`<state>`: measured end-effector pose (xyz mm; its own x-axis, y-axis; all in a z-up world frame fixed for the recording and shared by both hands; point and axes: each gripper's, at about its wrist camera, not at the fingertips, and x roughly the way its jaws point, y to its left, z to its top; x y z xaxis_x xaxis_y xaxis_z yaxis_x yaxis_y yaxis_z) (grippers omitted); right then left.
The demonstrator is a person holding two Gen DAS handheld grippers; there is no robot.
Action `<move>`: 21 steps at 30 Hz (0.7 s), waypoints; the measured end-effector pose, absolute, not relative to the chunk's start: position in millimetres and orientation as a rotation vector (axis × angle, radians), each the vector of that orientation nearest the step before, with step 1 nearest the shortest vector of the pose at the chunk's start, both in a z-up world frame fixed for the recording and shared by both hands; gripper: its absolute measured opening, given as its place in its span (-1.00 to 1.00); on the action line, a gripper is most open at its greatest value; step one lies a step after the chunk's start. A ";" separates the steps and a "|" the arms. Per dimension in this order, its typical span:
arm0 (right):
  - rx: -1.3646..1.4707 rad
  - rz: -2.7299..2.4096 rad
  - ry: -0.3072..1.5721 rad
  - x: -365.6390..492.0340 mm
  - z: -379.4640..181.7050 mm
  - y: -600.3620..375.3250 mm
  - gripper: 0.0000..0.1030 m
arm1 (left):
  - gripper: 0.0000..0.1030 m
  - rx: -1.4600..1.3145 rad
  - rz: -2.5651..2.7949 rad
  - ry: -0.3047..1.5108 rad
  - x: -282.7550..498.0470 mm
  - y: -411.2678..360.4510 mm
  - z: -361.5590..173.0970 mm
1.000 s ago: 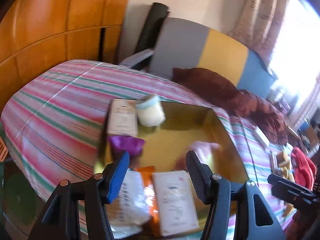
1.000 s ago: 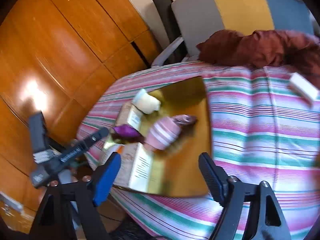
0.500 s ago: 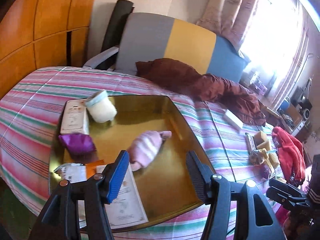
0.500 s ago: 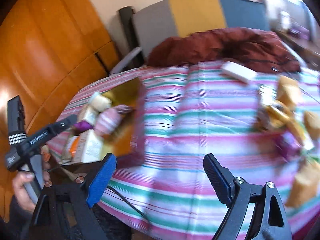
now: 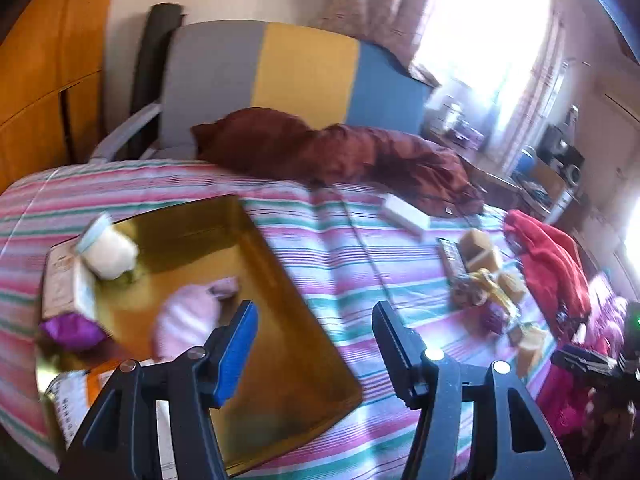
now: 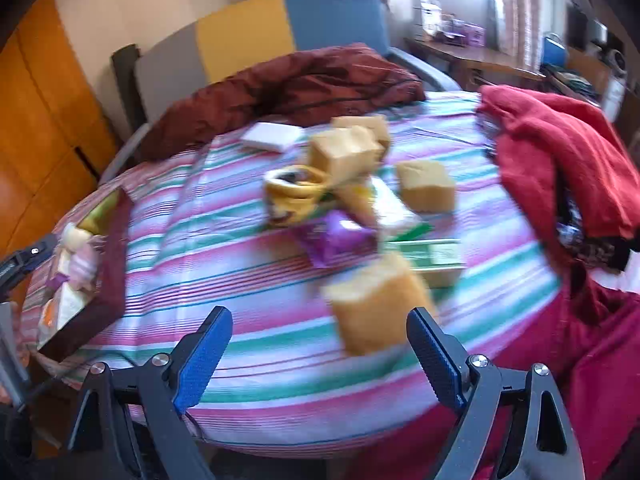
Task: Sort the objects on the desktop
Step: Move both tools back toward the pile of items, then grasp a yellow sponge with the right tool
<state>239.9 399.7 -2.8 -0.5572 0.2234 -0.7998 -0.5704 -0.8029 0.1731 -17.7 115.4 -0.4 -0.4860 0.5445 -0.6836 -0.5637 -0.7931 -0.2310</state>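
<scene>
In the left wrist view the gold tray [image 5: 280,320] fills the lower left, already holding a white jar [image 5: 106,250], a pink roll [image 5: 188,320] and a purple packet [image 5: 72,332]; the left gripper [image 5: 314,336] hangs over its edge, jaws apart and empty. In the right wrist view the right gripper [image 6: 318,344] gapes wide and empty at bottom centre; the unsorted pile lies mid-frame on the striped cloth [image 6: 240,320], with a yellow sponge block [image 6: 376,304] nearest, just beyond its fingertips. It looks like the fetch step; the next move calls for lowering around that block and closing.

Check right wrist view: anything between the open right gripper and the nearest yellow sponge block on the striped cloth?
Nothing visible. The nearest yellow sponge block lies just ahead of the right gripper, toward its right finger, with only bare striped cloth between. Purple wrapper and green box sit beyond it.
</scene>
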 end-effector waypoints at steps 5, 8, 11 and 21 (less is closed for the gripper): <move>-1.207 2.325 0.570 235.5 -14.3 423.1 0.73 | 0.18 -1.020 2.152 0.079 -9.8 148.0 1.5; -1.268 2.323 0.546 223.4 -26.1 427.0 0.73 | 0.18 -1.024 2.083 0.125 -2.8 169.7 -0.8; -1.313 2.310 0.490 214.6 -37.8 427.5 0.73 | 0.18 -1.030 2.008 0.168 6.2 189.7 -7.2; -1.341 2.309 0.343 211.2 -51.4 431.1 0.20 | 0.18 -1.036 1.799 0.357 48.3 254.1 -36.9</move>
